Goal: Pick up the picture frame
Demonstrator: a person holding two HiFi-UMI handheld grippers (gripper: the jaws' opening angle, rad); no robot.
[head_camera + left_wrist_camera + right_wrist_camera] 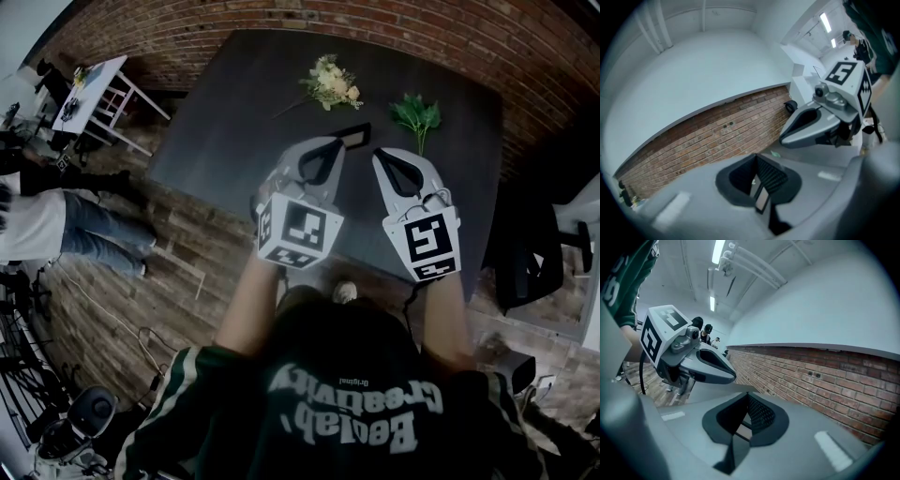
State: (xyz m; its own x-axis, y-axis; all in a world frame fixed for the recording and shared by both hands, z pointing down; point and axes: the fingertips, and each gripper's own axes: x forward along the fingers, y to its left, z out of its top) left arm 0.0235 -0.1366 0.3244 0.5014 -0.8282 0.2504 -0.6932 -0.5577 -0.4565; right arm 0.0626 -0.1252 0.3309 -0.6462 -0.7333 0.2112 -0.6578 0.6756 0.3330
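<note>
Wearing a "Creativity" shirt (234,427), the person (330,328) overlooks the picture frame (352,137).

A lab-like studio; brick wall (281,23), strip lights (717,251), wood floor (187,246).

left gripper (335,142), right gripper (379,154), picture frame (354,134)

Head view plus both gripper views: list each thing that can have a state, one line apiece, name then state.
Left claw: shut, empty.
Right claw: shut, empty.
Picture frame: on the table, just ahead of the claw tips, not gripped.
Flower bouquet: lying on the table, untouched.
Green sprig: lying on the table, untouched.
</note>
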